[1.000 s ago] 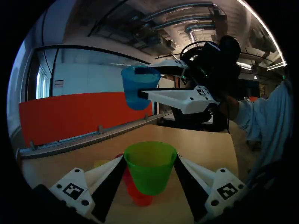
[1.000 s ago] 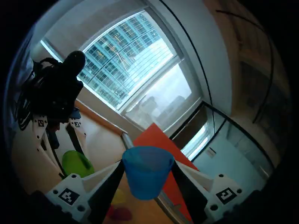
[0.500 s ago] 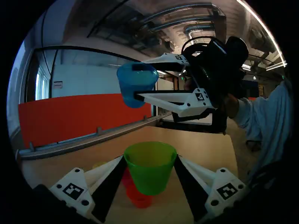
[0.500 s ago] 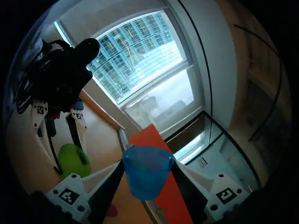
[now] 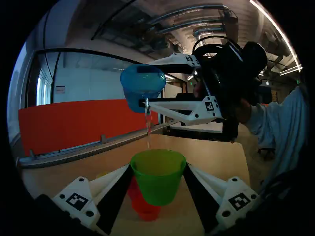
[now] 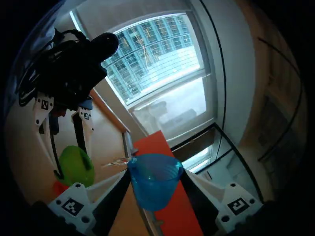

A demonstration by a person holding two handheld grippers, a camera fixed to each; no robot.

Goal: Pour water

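Note:
My left gripper is shut on a green cup, held upright over the wooden table. Above it, my right gripper is shut on a blue cup, tipped over toward the green one. A thin stream of water falls from the blue cup's rim into the green cup. In the right gripper view, the blue cup sits between the fingers of the right gripper, water spilling off its left rim toward the green cup held by the left gripper.
A red cup stands on the table just under and behind the green cup, with a yellow one beside it. An orange panel and a rail run along the table's far edge. A person's sleeve is at right.
The right gripper has tilted the blue cup further and shifted it slightly left; water now streams from it into the green cup. The left gripper has held still.

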